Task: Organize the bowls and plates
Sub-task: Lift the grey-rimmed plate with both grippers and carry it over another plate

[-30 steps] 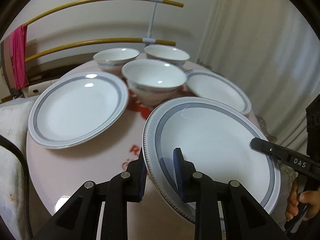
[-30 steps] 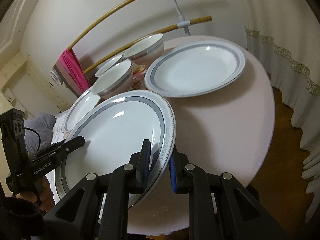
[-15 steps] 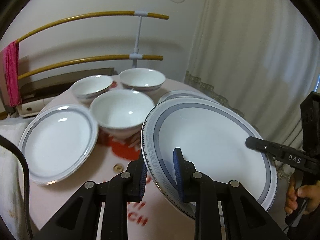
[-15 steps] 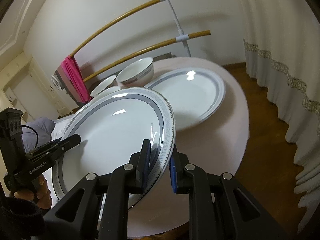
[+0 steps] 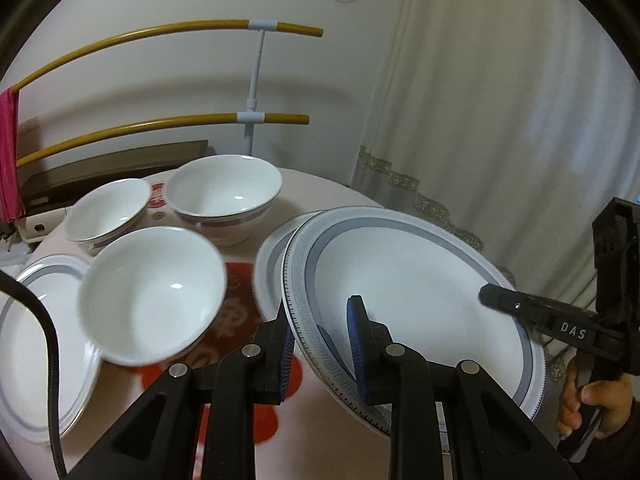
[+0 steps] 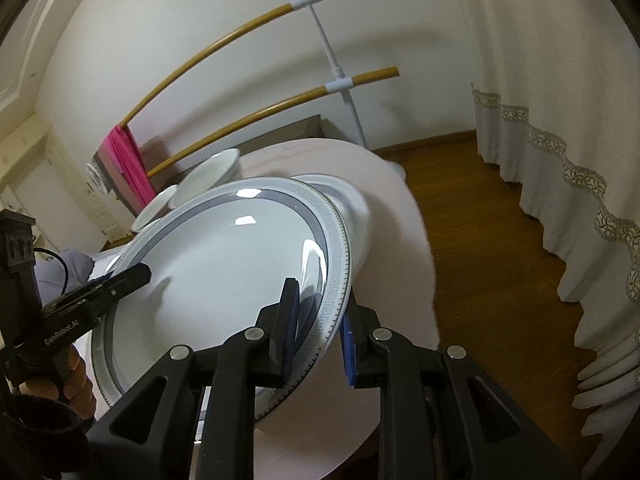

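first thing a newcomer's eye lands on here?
The big grey-rimmed plate, held in the air by both grippers: left gripper pinches its near-left rim, right gripper its opposite rim. Behind it, another plate lies on the round table, with three white bowls to the left.

Held plate: white, wide grey band, key-pattern rim; tilted, clear of the surface, directly above a second grey-banded plate lying flat by the surface's right edge. Third plate flat at the left edge. Three white bowls upright: near bowl at centre, blurred; two more side by side toward the far edge.
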{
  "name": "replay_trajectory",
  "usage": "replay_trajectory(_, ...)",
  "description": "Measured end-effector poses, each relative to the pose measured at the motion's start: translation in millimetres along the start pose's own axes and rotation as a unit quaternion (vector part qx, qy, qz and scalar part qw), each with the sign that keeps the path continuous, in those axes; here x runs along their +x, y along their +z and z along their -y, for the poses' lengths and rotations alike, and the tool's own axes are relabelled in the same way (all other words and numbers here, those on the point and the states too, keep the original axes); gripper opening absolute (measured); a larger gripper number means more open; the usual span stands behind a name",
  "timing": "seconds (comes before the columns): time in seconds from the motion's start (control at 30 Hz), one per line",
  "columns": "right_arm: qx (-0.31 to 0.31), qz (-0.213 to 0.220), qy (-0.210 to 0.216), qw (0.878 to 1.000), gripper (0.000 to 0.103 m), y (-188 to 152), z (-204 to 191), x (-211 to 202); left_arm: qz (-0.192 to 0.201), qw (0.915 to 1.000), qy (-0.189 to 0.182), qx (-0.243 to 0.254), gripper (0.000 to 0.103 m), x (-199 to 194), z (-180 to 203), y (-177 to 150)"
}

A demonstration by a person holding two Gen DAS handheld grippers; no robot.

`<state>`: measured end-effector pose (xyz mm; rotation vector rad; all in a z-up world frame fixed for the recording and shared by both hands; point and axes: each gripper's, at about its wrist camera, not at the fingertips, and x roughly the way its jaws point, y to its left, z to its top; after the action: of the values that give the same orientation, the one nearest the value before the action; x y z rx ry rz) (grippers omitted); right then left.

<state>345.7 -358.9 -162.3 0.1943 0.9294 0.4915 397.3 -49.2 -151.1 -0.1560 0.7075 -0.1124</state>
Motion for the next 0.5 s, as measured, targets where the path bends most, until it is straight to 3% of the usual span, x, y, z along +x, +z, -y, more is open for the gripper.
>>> replay_trajectory(0.27,0.006,-0.002,-0.011,1.000,0.019,14.4,17.3,21.4,-0.015,0.9998,0.012,-0.006,0.021,46.4,4.7,12.6)
replay_trajectory(0.5,0.001,-0.009,-0.023,1.000,0.019,20.0,19.5,34.1,-0.025,0.9994,0.016,-0.015,0.021,58.0,6.5,12.4)
